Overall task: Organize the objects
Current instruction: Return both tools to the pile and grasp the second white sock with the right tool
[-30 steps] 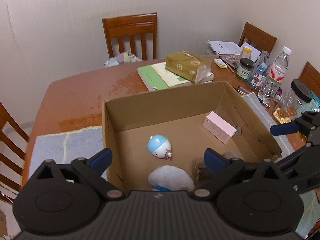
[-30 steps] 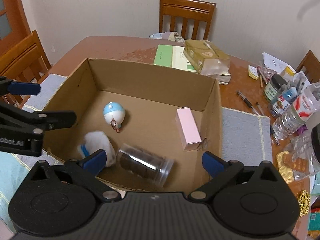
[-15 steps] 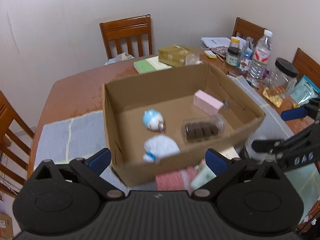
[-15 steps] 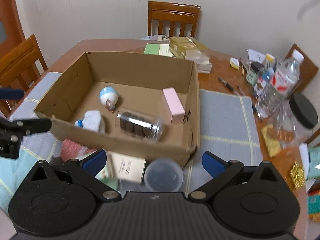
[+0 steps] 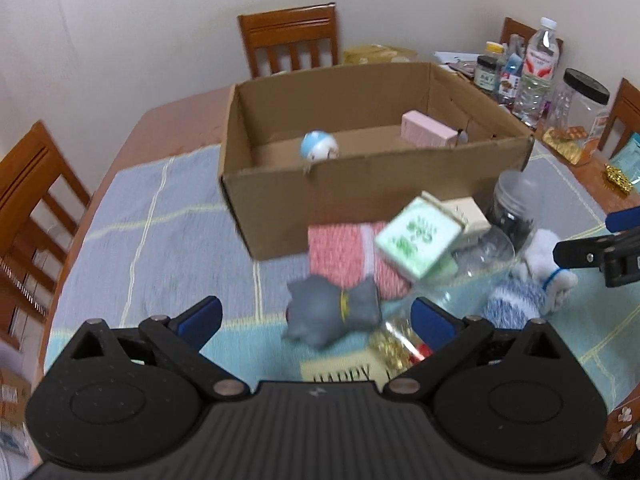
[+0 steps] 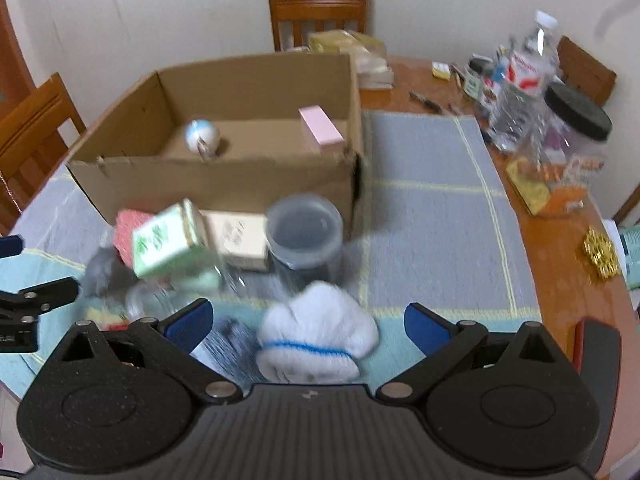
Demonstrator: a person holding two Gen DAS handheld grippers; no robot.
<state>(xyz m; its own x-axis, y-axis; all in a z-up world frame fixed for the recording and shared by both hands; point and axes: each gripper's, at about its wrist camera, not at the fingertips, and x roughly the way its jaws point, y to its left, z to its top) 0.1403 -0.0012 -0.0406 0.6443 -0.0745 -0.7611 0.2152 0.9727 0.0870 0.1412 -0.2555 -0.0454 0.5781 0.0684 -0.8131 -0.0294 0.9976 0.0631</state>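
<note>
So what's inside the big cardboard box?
Inside the cardboard box I can see a little blue-and-white round toy and a pink box. The front wall hides the near part of the floor, so anything lying there can't be seen.

Box (image 5: 352, 196) sits mid-table w/ my toy ball (image 5: 319, 146) inside; cat toy (image 5: 332, 312), carton (image 5: 420, 240) & jar (image 5: 514, 208) lie before it.

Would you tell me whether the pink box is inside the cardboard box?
Inside: the pink box rests against the cardboard box's right wall.
</note>
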